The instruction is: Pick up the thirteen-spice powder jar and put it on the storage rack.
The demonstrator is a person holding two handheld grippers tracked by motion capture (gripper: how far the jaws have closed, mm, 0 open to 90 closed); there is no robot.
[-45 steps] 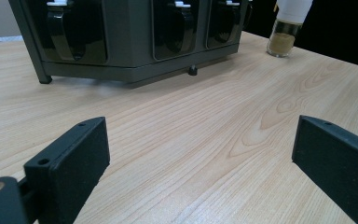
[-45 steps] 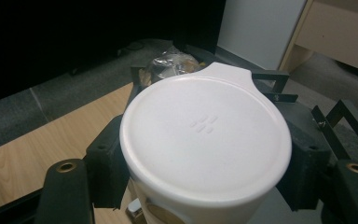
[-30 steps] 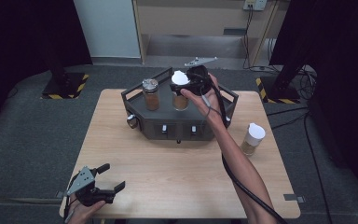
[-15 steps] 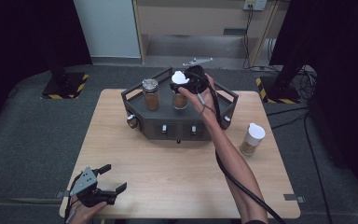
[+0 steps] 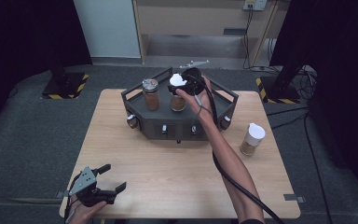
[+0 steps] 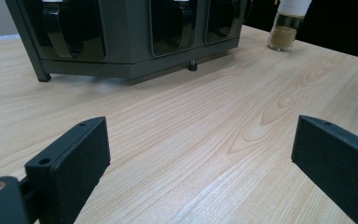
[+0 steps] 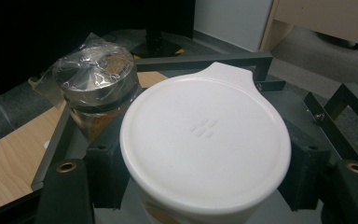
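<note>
- The rack (image 5: 179,123) stands on the table (image 5: 177,175), at its far middle.
- Two jars stand on the rack's top: the foil-capped jar (image 5: 150,94) to the left, the white-lidded jar (image 5: 177,91) just beside it to the right.
- The right gripper (image 5: 182,83) sits over the white-lidded jar, its jaws on either side of the lid (image 7: 205,140); the jar seems to rest on the rack, though its base is hidden.
- A third jar (image 5: 252,139) stands on the table right of the rack, apart from it.
- The left gripper (image 5: 103,186) lies at the table's near left corner, well apart from the rack.
</note>
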